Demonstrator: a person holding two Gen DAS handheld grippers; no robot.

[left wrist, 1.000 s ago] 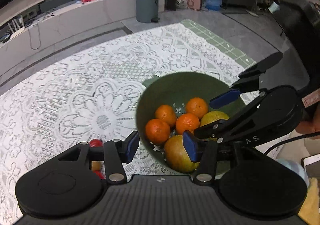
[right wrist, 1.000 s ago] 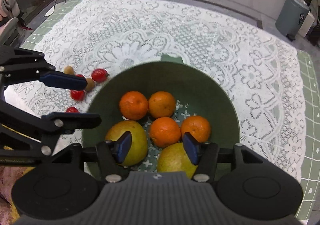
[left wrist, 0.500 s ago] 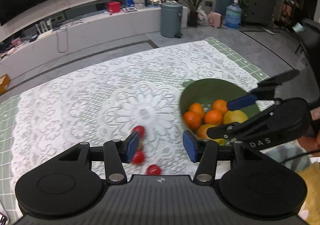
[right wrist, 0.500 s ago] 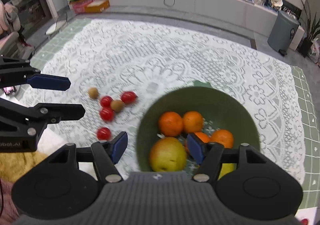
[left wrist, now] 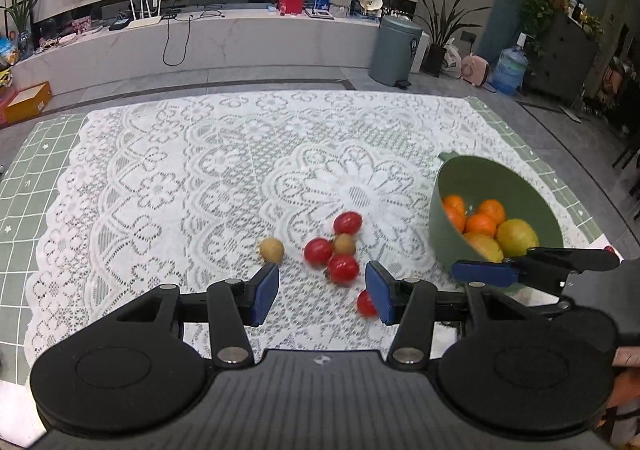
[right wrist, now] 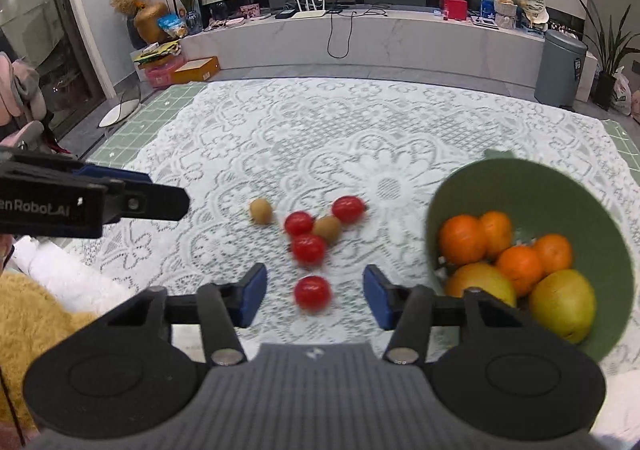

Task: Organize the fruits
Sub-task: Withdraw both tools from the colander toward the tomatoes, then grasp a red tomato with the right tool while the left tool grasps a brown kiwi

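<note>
Hovering above the lace cloth on the worktop, both tools stand with their jaws spread wide and nothing between them. The left tool points at the loose fruit; the right tool hangs just beside it, its tips framing the nearest red tomato.

Take the green bowl as the marker. It already holds four oranges and two larger yellow-green fruits. To the left of the bowl, apart from it, lie four red tomatoes and two small brown fruits; one brown fruit sits in the middle of the tomato cluster, touching or nearly touching its neighbours, and the other lies farther from the bowl.

My guess is that the step in hand is picking the first loose piece. The next move calls for lowering one tool over a single tomato, probably the nearest one, and closing gently, since these small round fruits look ready to roll or bruise.
</note>
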